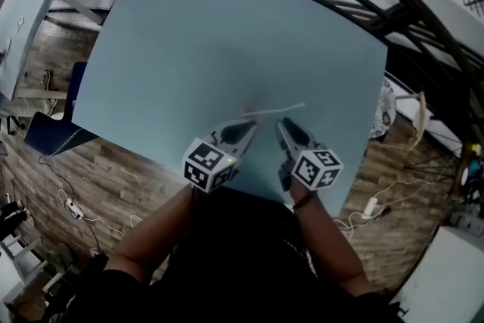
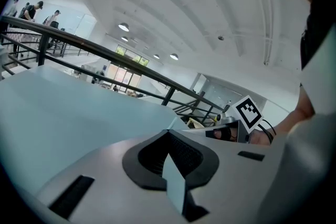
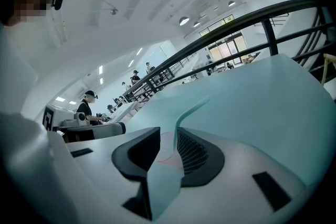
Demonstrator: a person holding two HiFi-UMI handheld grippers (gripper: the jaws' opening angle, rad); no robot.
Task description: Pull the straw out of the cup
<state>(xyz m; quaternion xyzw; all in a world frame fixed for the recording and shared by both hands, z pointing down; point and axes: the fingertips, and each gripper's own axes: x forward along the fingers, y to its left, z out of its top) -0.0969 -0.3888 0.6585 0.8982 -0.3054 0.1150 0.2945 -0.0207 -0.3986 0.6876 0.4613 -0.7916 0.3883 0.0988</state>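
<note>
Near the bench's (image 1: 219, 34) front edge, the straw (image 1: 277, 110) runs crosswise, its right end angled slightly away from the person. The right claw (image 1: 282, 125) is clamped on it about mid-length. The left claw (image 1: 250, 125), jaws together, sits just beside its left end. Open bench stretches beyond and leftward.
</note>
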